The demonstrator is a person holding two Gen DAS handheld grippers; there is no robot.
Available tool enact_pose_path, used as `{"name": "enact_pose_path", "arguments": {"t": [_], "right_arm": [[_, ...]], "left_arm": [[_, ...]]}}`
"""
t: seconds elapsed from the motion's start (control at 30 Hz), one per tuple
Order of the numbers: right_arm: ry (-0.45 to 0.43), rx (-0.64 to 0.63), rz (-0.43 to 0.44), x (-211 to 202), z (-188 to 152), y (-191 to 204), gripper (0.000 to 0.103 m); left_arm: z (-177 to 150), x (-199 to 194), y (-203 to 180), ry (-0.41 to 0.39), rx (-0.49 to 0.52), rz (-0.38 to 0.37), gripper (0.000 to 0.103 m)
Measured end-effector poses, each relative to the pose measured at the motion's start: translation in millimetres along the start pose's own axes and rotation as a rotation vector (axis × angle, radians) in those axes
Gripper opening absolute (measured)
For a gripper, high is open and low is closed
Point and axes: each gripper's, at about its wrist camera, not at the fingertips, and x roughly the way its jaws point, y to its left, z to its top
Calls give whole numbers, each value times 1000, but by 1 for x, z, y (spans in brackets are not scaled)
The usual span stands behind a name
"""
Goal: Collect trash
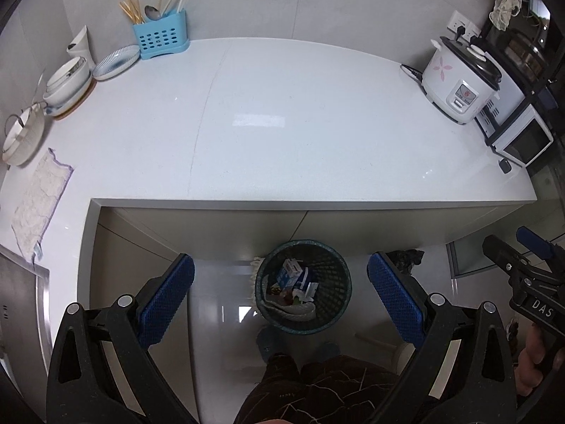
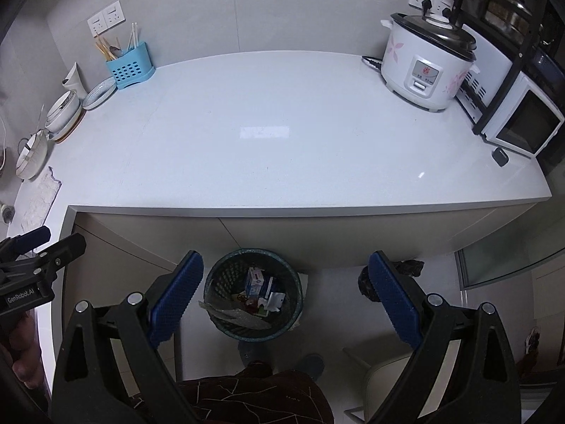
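- I'm seeing the countertop (image 1: 282,113) reading as smooth, glossy white stone or composite; it's throwing back a light patch.
- Left gripper (image 1: 280,298) and right gripper (image 2: 286,298): matt black plastic arms with shiny metal rivets; the pads (image 1: 166,304) are showing rough, dimpled blue rubber.
- Waste basket (image 1: 335,265) is looking like dark mesh plastic, holding a printed paper carton (image 1: 291,272) and crumpled wrappers.
- Floor (image 1: 219,304) is reflecting like polished tile.
- Rice cooker (image 2: 423,67) is showing a glossy white plastic body and black lid.
- Cutlery caddy (image 1: 160,37) is looking like perforated blue plastic.
- Dishcloth (image 1: 39,198) is reading as textured cloth.
- Bowls (image 1: 67,77) are looking like glazed ceramic.
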Motion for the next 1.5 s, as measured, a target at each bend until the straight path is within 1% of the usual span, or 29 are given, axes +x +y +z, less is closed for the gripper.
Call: {"name": "enact_pose_path", "arguments": {"t": [0.47,0.97,1.5], "right_arm": [[16,11,8,5,-3,2,91],[1,9,-17,4,-2,1,91],[-1,7,-16,5,0,2,91]], "left_arm": [[-2,1,-2,-4,19,-10,97],[-3,4,-6,-7,19,-22,97],[0,2,-5,-14,22,-26,97]]}}
